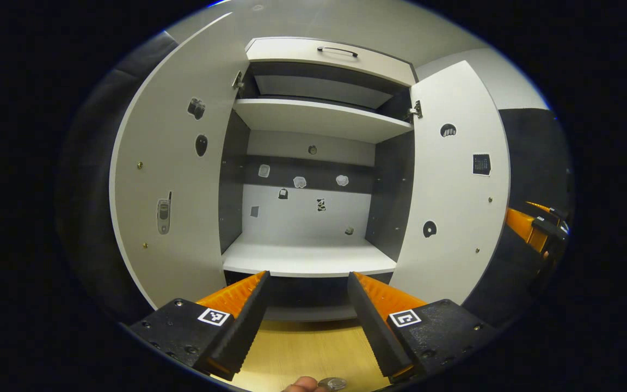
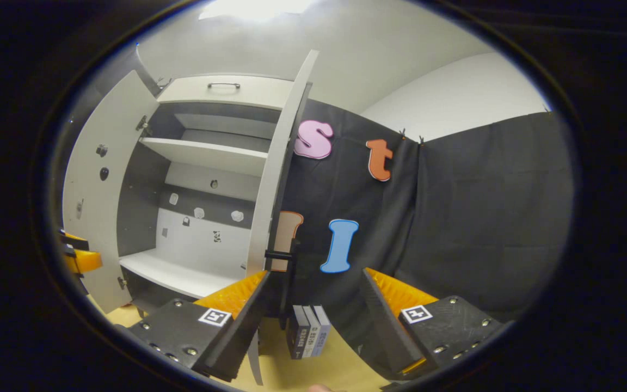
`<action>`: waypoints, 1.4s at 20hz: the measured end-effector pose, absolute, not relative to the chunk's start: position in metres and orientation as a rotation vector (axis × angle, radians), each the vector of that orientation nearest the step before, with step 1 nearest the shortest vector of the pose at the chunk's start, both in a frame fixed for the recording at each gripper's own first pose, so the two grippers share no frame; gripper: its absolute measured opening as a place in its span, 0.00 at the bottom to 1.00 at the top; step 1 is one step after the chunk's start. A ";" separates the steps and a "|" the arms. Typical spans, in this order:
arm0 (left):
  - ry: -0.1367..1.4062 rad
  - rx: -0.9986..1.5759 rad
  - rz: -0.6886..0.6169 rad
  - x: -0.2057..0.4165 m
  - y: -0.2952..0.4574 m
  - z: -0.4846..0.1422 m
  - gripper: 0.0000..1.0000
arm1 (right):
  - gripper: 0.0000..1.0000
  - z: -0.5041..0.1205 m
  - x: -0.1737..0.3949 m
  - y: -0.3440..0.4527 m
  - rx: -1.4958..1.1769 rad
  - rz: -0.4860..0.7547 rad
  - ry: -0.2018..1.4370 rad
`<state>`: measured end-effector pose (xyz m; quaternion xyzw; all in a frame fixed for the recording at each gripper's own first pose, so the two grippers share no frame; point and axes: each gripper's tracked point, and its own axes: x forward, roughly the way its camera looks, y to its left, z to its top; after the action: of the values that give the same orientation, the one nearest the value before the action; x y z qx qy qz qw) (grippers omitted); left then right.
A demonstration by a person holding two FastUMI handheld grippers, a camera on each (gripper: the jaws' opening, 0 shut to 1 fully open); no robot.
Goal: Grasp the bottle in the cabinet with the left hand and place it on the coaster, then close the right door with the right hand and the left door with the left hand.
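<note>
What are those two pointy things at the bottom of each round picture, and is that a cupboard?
Yes, it's a cupboard with both doors open. No robot here: a person holds a grabbing tool in each hand, and each tool carries a camera looking along its two fingers. One picture is from the left gripper, facing straight into the cupboard. Its fingers are apart, holding nothing. The shelves I can see are bare; little stickers dot the back wall. The other picture is from the right gripper, also open, near the edge of the right door. Below it, small boxes stand on the wooden table.
</note>
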<state>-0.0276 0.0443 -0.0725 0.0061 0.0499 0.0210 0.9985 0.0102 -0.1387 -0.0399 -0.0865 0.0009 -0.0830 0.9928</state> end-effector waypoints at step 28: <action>0.122 -0.041 0.077 -0.027 0.063 -0.082 0.91 | 0.93 -0.044 0.016 -0.076 -0.101 0.005 0.002</action>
<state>-0.0266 0.0626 -0.0816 -0.0206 0.0608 0.0387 0.9972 0.0163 -0.0759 -0.0442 -0.0504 0.0012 0.0023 0.9987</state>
